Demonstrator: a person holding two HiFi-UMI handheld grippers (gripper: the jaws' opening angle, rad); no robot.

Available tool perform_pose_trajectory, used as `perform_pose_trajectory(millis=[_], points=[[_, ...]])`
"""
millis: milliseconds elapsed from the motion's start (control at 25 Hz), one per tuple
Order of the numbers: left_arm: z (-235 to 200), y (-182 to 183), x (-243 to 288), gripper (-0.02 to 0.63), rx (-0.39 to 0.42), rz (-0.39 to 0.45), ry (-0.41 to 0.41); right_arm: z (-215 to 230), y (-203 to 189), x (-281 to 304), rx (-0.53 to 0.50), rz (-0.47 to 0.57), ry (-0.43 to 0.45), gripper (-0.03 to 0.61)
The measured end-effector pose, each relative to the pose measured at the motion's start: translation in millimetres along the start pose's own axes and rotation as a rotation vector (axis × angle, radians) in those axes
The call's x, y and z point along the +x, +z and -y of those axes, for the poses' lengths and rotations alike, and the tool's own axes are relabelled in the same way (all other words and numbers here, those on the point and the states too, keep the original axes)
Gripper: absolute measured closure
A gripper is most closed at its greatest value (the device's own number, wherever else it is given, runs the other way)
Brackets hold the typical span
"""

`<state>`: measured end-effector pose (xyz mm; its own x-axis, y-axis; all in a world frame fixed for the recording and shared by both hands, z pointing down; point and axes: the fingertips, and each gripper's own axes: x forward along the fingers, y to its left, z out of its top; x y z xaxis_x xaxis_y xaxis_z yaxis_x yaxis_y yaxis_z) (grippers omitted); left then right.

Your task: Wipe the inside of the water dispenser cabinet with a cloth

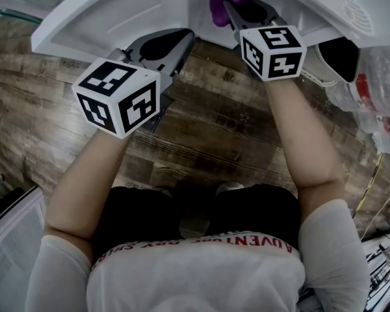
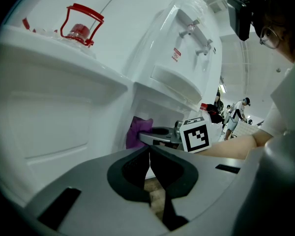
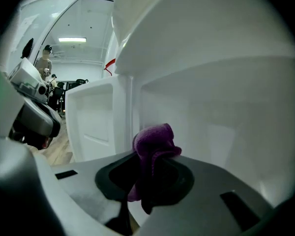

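One wood-plank floor (image 1: 214, 129) runs under the white water dispenser (image 2: 177, 43). Its lower cabinet (image 3: 211, 112) stands open, and the walls look smooth and hard. The left gripper (image 2: 149, 156) hangs near the open door (image 1: 117, 12), jaws pressed together on nothing. The right gripper (image 3: 148, 173) pinches the purple cloth (image 3: 155, 139) at the cabinet mouth. The cloth looks soft and light, probably best held bunched.

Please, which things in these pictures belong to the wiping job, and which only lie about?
For the job: purple cloth, clamped in the right gripper; water dispenser cabinet; its open door.
Lying about or idle: red-capped bottle; clear plastic wrapping; left gripper, shut and empty.
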<state>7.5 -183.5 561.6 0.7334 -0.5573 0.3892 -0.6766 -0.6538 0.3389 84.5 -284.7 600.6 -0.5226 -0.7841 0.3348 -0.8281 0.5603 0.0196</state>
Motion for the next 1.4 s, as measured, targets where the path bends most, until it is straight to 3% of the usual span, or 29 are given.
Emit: perform_pose_trajectory(millis=[360, 720, 1400], points=[[-6, -4, -3, 0.586, -0.018, -0.011, 0.022, 1, -54, 19, 0.026, -0.115, -0.015, 0.515], [-19, -9, -11, 0.586, -0.016, -0.025, 0.055, 0, -105, 43, 0.120, -0.219, -0.025, 0.515], [-14, -9, -10, 0.586, 0.005, -0.030, 0.040, 2, -141, 54, 0.122, -0.331, -0.063, 0.515]])
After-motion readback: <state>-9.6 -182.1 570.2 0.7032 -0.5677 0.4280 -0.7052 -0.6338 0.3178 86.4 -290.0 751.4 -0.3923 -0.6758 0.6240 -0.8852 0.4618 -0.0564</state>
